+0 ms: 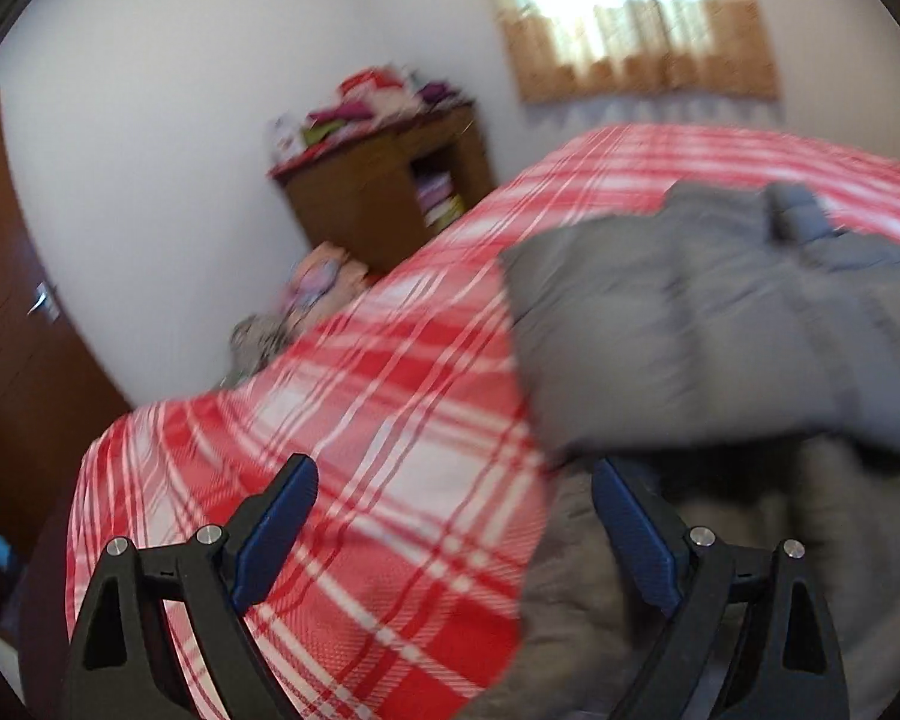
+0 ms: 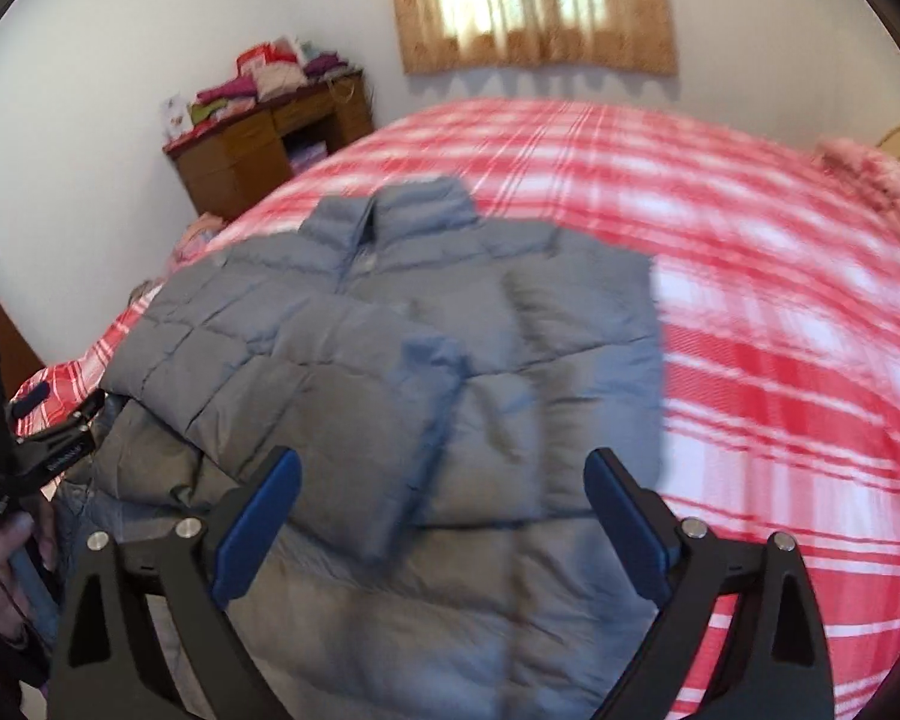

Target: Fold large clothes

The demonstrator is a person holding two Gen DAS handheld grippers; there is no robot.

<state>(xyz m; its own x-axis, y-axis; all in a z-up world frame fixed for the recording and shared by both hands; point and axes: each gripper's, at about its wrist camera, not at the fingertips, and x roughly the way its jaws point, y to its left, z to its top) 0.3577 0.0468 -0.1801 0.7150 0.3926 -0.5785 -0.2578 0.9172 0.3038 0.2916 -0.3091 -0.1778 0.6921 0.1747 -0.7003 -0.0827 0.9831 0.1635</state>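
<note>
Bedroom light falls from a curtained window (image 2: 534, 0) onto a bed (image 2: 780, 312) spread with red-and-white plaid; a wooden cabinet (image 2: 258, 150) stands by the far wall. On the bed's near-left part lies the grey puffer jacket (image 2: 510, 324), collar toward the far edge, one sleeve (image 2: 354, 420) folded across its chest. To fold it well, I judge each tool should pinch the hem at a near corner, lift together and carry it toward the collar, keeping the padding flat. The right tool (image 2: 441, 495) hovers above the jacket's lower half, fingers spread and empty. The left tool (image 1: 453, 507) is low at the jacket's left edge, tilted, likewise parted, holding nothing.
</note>
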